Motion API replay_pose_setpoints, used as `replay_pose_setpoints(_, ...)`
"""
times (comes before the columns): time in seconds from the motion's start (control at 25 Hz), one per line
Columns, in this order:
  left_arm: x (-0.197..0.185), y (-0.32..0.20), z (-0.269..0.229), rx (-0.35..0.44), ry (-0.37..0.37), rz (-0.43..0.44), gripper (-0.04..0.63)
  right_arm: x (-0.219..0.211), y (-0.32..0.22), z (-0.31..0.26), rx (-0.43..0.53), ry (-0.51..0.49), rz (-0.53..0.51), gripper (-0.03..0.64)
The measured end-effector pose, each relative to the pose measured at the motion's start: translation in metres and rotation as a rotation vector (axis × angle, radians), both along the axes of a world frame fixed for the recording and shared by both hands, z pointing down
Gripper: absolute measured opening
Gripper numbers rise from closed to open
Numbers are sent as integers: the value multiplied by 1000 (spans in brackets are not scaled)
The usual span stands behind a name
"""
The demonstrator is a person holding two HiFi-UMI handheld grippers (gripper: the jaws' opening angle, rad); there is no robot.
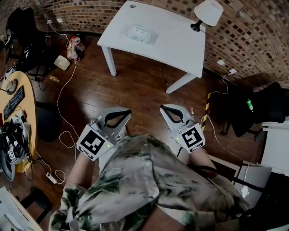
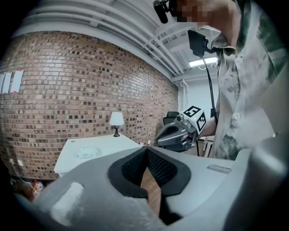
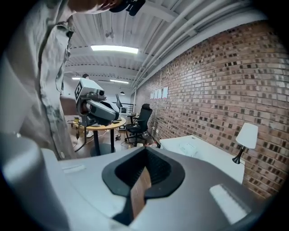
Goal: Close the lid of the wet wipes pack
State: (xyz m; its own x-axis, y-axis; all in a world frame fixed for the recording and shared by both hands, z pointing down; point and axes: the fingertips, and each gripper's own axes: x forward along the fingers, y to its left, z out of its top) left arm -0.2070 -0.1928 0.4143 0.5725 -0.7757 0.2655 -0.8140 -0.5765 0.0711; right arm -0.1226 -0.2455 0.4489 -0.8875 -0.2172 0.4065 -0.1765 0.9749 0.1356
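A long white ceiling strip light is glowing overhead, lighting the room evenly but dimly. In the head view the white rectangular table is glaring brightest, while the dark wooden floor is looking murky. Both gripper views are bowing the red-brown brick wall and fading to black at the corners. Close to the lenses, the grey plastic left gripper and the grey plastic right gripper are showing soft and slightly out of focus.

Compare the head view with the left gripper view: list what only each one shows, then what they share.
Only the head view shows the round desk with a keyboard on it.

Only the left gripper view shows ceiling pipes, a ceiling light and paper sheets on the brick wall.

Both show the white table, the wipes pack lying on it, the lamp at its corner, and the right gripper, well short of the table with its jaws together.
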Motion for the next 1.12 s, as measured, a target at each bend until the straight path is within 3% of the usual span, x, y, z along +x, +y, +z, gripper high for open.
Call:
replay_pose_setpoints(0.16,55,16,0,-28,102,-19,0,63,16,4,-20,-2,7,3)
replay_pose_setpoints(0.36,124,41,-1,-56,61,-34,0,121,35,1,-13,-37,-29,3)
replay_pose_setpoints(0.56,167,75,-3,-97,42,-97,0,151,65,9,-50,-65,-106,3)
replay_pose_setpoints(0.76,183,99,-6,-127,32,-134,0,167,91,9,-82,-86,-126,3)
replay_pose_setpoints(1.12,199,136,-11,-110,-1,-118,0,172,131,11,-105,-103,-146,3)
